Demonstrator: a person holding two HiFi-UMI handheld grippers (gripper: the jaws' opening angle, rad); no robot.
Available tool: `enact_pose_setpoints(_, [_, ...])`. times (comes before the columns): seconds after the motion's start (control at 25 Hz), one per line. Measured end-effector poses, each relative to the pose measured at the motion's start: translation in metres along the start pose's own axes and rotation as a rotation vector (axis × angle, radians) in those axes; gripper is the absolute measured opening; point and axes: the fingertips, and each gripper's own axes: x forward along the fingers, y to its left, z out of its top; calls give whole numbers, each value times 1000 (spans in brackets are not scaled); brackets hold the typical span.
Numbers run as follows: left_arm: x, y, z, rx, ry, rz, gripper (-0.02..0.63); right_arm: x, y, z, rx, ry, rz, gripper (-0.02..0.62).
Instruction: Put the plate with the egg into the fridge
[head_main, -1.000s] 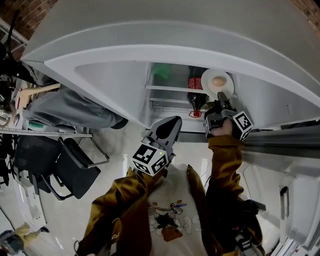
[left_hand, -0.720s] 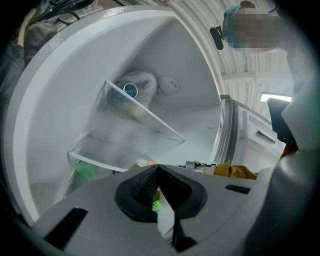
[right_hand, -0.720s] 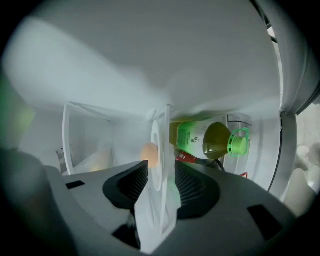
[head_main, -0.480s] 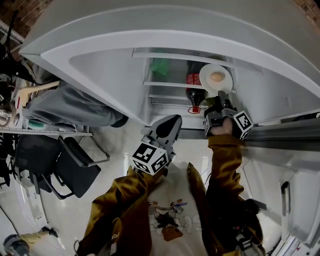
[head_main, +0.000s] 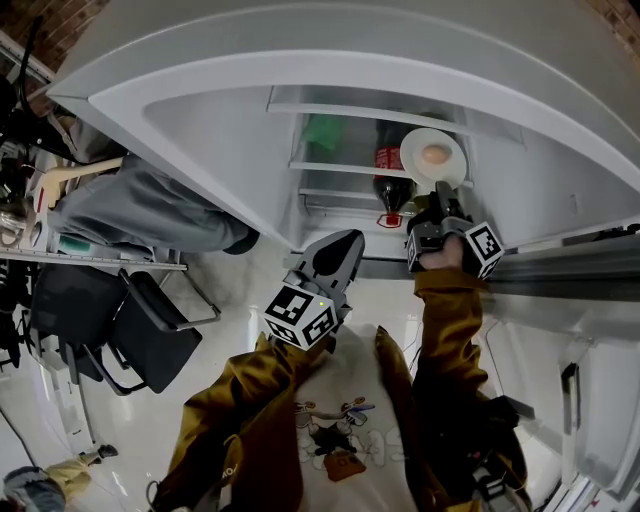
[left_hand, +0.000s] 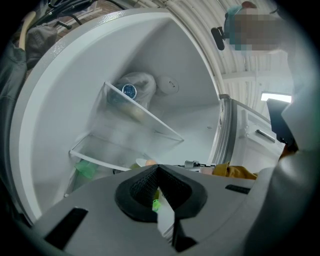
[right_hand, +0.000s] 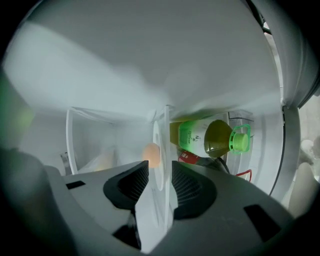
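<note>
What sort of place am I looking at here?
Likely a workroom or lab, not a home kitchen: an open fridge with bottles inside, a black chair beside it, and cluttered racks near a brick wall.

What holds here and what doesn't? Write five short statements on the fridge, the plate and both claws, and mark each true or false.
1. The right claw grips the plate by its rim. True.
2. The plate is bare. False: the egg lies on it.
3. The left claw is shut and holds nothing. True.
4. The fridge is closed. False: it stands open, with its shelves in view.
5. A bottle with a green cap is inside the fridge. True.
</note>
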Motion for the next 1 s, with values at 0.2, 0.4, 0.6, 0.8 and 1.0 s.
enact_pose_setpoints(0.2, [0, 1, 1, -2, 1, 3, 8, -1, 3, 1, -10, -29, 9, 124])
enact_pose_setpoints(0.4, [-1, 3, 3, -3, 2, 0, 8, -3, 8, 1, -22, -64, 25, 121])
enact_pose_setpoints(0.6, [-1, 5, 3, -4, 4, -5, 8, -4, 8, 2, -18, -112, 37, 112])
enact_pose_setpoints(0.8, [-2, 10, 5, -6, 6, -10, 8, -4, 8, 1, -13, -139, 33, 112])
enact_pose_setpoints(1.0, [-1, 11, 6, -6, 7, -17, 8, -2, 9, 2, -11, -146, 30, 112])
